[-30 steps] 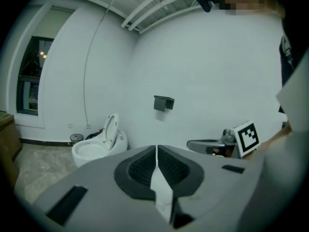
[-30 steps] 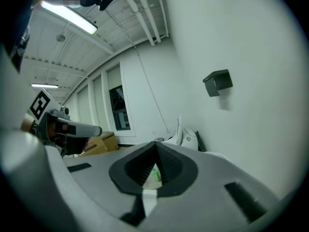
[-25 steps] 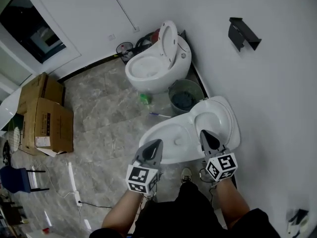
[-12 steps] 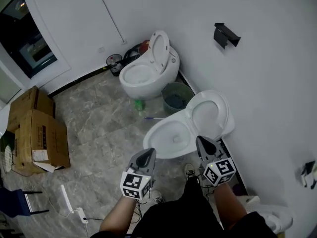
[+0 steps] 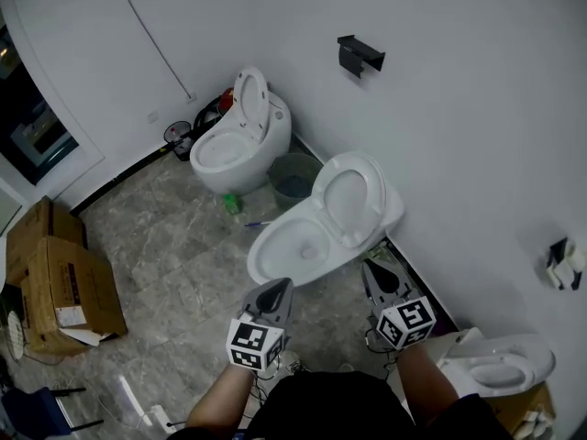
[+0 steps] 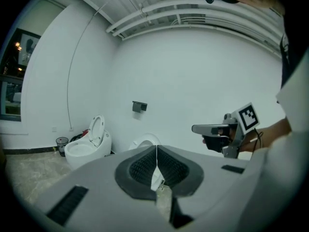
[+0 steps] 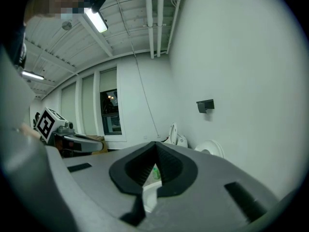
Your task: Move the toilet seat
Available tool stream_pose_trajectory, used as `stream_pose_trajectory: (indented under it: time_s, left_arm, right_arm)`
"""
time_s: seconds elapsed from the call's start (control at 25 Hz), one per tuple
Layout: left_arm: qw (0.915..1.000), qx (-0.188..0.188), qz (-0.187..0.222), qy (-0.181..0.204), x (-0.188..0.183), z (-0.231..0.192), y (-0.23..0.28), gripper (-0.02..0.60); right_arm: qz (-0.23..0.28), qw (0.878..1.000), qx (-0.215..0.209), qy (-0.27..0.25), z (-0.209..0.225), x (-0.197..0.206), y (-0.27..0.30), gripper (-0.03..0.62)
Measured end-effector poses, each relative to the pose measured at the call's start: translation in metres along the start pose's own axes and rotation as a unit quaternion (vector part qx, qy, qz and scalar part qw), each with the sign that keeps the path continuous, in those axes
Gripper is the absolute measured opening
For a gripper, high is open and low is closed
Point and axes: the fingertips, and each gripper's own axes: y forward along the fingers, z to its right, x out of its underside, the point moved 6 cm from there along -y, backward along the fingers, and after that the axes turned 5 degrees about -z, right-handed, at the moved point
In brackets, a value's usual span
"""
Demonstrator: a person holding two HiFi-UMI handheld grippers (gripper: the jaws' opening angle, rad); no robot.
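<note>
Closest to us, the person holds two tools side by side, low over the floor. The left tool is squeezed tight with nothing in it. The right tool is squeezed tight too, and it holds nothing. Both point at a white toilet just ahead of them.

The seat of this toilet is up. It is white, smooth and egg-shaped. It leans back toward the wall, and the toilet is open below it.

Just past the toilet stands a grey bin. A small green bottle is on the floor near it. Farther off is a second toilet, open as well. High on the wall is a black holder. Brown boxes sit away to the left.
</note>
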Motion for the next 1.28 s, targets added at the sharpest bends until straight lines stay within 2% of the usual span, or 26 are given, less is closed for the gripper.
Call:
stream_pose_trajectory:
  time_s: [0.24,0.32,0.48,0.64,0.72,0.84,1.04,1.28]
  left_arm:
    - [0.9998,0.008,-0.017,0.006,0.012,0.075,0.006,0.006]
    - [0.9999,0.002,-0.011,0.006,0.015,0.104,0.005,0.006]
    - [0.9997,-0.022,0.0,-0.008,0.024,0.161,-0.011,0.006]
    - [0.9976,-0.06,0.0,0.033,0.039,0.202,-0.035,0.006]
    - [0.9962,-0.078,0.003,0.038,0.047,0.217,-0.049,0.006]
    - [0.9941,-0.105,0.008,0.029,0.059,0.225,-0.076,0.006]
    - [0.9892,-0.145,0.02,0.009,0.076,0.213,-0.125,0.006]
    - [0.9879,-0.151,0.037,-0.001,0.089,0.182,-0.189,0.006]
  right_arm:
    - [0.011,1.0,-0.006,0.001,0.019,0.015,-0.066,0.005]
    - [0.016,1.0,-0.015,0.0,0.026,0.021,-0.089,0.005]
    - [0.02,0.999,-0.041,-0.008,0.035,0.034,-0.137,0.005]
    - [0.024,0.996,-0.08,-0.025,0.028,0.043,-0.169,0.005]
    - [0.023,0.994,-0.1,-0.028,0.02,0.049,-0.178,0.005]
    - [0.023,0.991,-0.127,-0.031,-0.001,0.054,-0.186,0.005]
    - [0.017,0.987,-0.157,-0.045,-0.045,0.059,-0.19,0.005]
    - [0.017,0.985,-0.164,-0.056,-0.12,0.059,-0.184,0.005]
